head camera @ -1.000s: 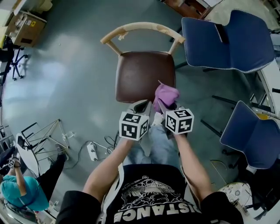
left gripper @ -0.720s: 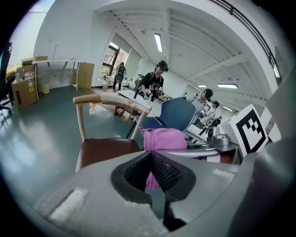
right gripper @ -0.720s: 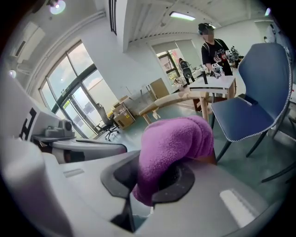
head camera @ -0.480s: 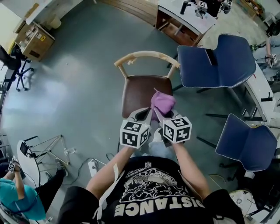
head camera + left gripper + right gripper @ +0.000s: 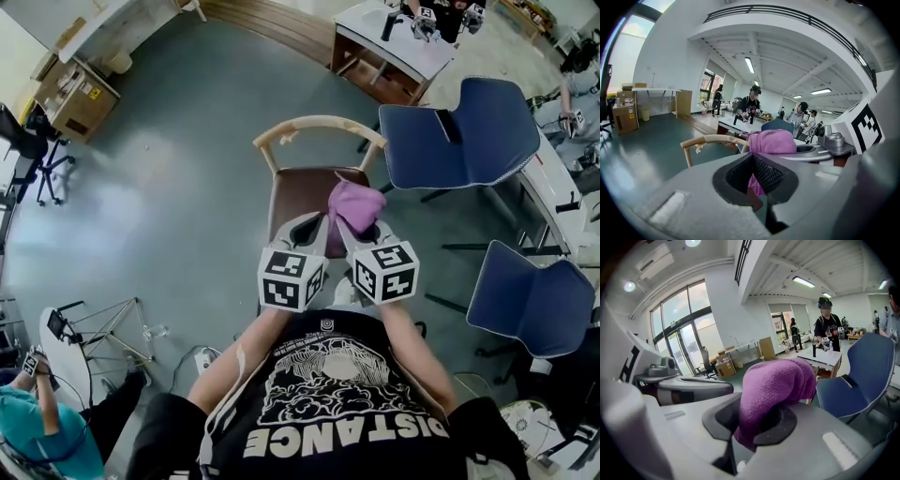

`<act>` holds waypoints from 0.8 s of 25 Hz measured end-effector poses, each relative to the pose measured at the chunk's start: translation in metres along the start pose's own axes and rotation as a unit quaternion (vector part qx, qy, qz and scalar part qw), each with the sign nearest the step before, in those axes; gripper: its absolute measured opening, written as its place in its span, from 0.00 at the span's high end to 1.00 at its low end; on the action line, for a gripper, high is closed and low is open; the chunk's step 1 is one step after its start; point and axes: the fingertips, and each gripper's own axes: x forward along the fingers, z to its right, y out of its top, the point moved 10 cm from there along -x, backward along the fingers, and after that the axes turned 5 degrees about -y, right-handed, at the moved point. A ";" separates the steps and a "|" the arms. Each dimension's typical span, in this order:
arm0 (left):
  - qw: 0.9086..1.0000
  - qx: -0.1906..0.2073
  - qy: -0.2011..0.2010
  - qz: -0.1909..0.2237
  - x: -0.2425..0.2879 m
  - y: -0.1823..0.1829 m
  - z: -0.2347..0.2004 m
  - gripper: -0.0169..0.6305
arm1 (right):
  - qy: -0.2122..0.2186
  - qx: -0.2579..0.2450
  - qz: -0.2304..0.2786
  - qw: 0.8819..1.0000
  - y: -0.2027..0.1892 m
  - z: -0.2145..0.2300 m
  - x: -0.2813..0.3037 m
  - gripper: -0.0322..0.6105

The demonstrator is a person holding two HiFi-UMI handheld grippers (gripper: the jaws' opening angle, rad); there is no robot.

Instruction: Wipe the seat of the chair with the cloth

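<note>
Looking steeply down from a person's head, we see a grey floor (image 5: 169,197) with cardboard boxes (image 5: 77,89) far off at 10 o'clock. Near the centre, the left gripper (image 5: 307,229) reaches forward from its marker cube. Its own view shows the two dark pads pressed together at the tips, with nothing pinched between them. Straight ahead at 12 o'clock stands a wooden chair (image 5: 298,183) with a curved pale backrest (image 5: 319,123) and a brown padded seat (image 5: 295,202).

Just right of the left gripper, a bunched purple cloth (image 5: 354,202) rises out of the right gripper (image 5: 360,228). This gripper's jaws are clamped on a fold of the cloth, and the loose bulk flops over the tips. The cloth sits over the seat's front right part. Both gripper views look out level across the room, so we judge the cloth is held above the seat, not pressed on it. One blue chair (image 5: 459,131) stands at 2 o'clock and a second blue chair (image 5: 525,295) at 4 o'clock, both apart from the wooden one.

We judge the wipe has not begun. Only a fold is held, so dragging could pull the cloth free. Pressing too low could let the hard jaws scrape the seat. Nothing steadies the chair, so a firm push may slide it.
</note>
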 end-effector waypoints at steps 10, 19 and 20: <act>1.000 0.003 0.001 0.004 -0.006 0.002 0.000 0.97 | -0.003 -0.012 0.018 1.000 0.005 -0.009 -0.001 0.85; 1.000 -0.001 0.000 -0.002 -0.005 0.000 0.000 0.97 | -0.001 -0.011 0.024 1.000 0.006 -0.008 -0.003 0.85; 1.000 -0.001 0.001 -0.003 -0.005 0.000 -0.001 0.97 | 0.000 -0.011 0.024 1.000 0.006 -0.009 -0.003 0.85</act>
